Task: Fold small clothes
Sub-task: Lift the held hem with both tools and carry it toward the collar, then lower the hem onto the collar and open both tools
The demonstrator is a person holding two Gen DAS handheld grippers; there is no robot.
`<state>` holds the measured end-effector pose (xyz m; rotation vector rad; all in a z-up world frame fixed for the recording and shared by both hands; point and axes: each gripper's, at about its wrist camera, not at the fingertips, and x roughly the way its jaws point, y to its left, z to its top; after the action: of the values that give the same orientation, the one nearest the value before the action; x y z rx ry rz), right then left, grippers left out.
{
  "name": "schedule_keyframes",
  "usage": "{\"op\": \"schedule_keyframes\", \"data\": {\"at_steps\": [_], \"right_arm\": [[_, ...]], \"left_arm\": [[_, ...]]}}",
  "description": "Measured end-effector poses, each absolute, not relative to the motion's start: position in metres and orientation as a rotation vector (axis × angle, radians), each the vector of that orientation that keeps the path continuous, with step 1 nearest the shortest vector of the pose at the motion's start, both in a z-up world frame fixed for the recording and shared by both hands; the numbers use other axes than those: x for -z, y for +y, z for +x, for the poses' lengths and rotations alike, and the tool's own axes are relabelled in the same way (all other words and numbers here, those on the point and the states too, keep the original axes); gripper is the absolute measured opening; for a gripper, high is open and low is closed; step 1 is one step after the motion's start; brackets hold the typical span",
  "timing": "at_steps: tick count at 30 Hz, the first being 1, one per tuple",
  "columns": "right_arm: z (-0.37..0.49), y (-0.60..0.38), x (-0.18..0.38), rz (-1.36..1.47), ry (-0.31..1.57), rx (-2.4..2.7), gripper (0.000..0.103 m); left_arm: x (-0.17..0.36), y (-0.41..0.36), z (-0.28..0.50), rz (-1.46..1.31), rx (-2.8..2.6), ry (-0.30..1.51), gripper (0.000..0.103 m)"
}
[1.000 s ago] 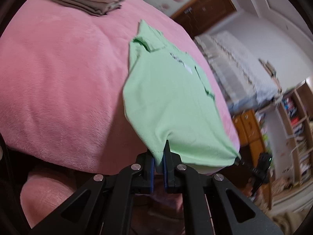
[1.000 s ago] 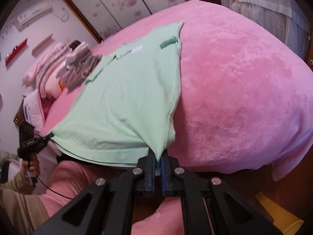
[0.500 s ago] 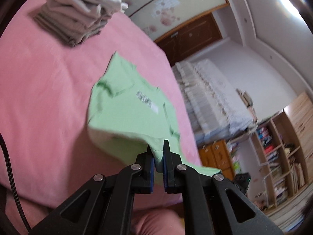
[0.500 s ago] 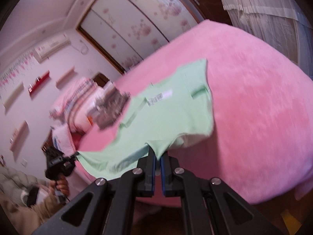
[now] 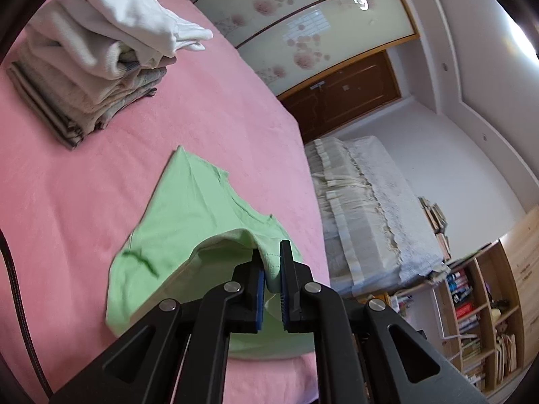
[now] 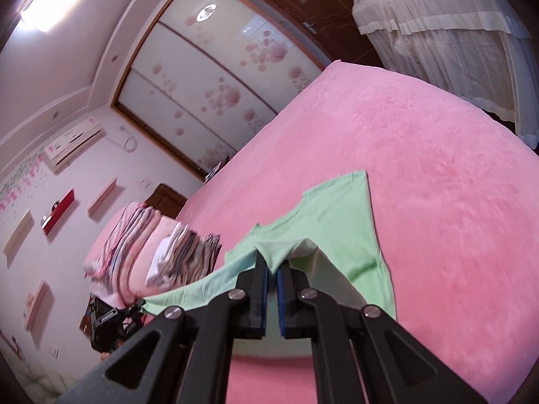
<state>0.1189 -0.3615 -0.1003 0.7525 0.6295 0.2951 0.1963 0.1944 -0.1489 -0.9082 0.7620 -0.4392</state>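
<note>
A small light green T-shirt (image 5: 188,215) lies on the pink bed cover (image 5: 84,185), its near hem lifted and carried over its upper part. My left gripper (image 5: 271,262) is shut on one hem corner, held above the shirt. My right gripper (image 6: 272,264) is shut on the other hem corner of the green T-shirt (image 6: 340,222), also raised. The lifted hem hides the shirt's chest print. In the right wrist view the other gripper (image 6: 111,320) shows at the lower left with the stretched hem running to it.
A stack of folded grey and white clothes (image 5: 91,60) sits on the bed beyond the shirt, seen again as the folded stack (image 6: 188,256) next to pink striped bedding (image 6: 128,235). A lace-draped piece of furniture (image 5: 367,215) and a bookshelf (image 5: 478,303) stand beside the bed. A wardrobe (image 6: 215,77) lines the far wall.
Both grippers have risen and moved forward over the bed with the hem, from hanging off the near edge to doubling the shirt over itself. The clothes stack now looks much closer.
</note>
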Motion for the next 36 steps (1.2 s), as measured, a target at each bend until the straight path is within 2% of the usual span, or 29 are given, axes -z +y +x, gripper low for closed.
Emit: {"op": "schedule_keyframes", "data": {"at_steps": [23, 36], "right_arm": [[0.283, -0.361, 0.167, 0.786, 0.782, -0.1, 0.004], [0.345, -0.358, 0.208, 0.777, 0.854, -0.043, 0.004]], "left_arm": [[0.223, 0.17, 0.405, -0.772, 0.263, 0.939, 0.005], [0.275, 0.157, 0.469, -0.758, 0.189, 1.001, 0.005]]}}
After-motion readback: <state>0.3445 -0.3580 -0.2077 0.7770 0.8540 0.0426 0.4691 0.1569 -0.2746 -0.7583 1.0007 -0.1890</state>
